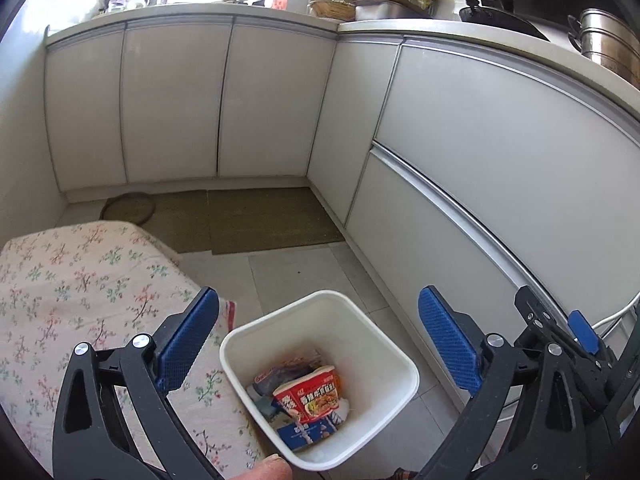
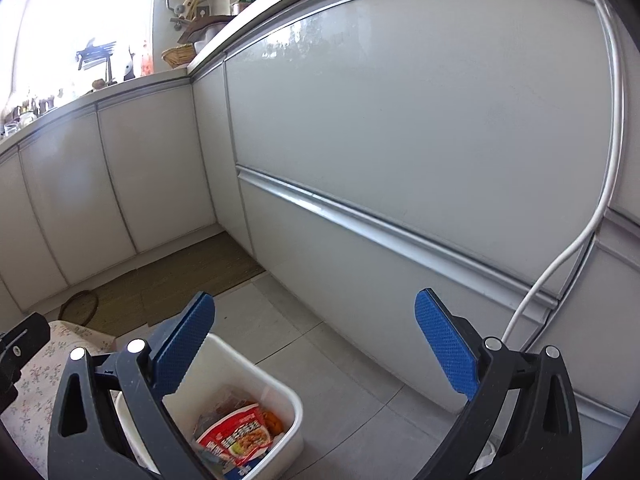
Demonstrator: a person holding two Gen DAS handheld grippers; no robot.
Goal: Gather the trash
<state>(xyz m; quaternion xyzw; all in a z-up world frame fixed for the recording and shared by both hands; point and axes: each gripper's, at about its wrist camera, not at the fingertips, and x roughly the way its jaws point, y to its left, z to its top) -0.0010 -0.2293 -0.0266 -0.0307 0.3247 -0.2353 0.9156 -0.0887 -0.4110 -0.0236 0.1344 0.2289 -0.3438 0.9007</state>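
A white trash bin (image 1: 372,332) stands on the tiled floor beside a table with a floral cloth (image 1: 72,288). Inside lie a red noodle packet (image 1: 308,396), a blue-and-white wrapper (image 1: 304,434) and other wrappers. My left gripper (image 1: 318,340) is open and empty, held above the bin. The bin also shows in the right wrist view (image 2: 280,394) with the red packet (image 2: 236,438) in it. My right gripper (image 2: 314,346) is open and empty, above and to the right of the bin. Its body shows in the left wrist view (image 1: 576,332).
White kitchen cabinets (image 1: 500,152) run along the right and back. Brown floor mats (image 1: 256,218) lie in the corner. A pan (image 1: 476,10) and a steel pot (image 1: 608,40) sit on the counter. A white cable (image 2: 600,208) hangs down the cabinet front.
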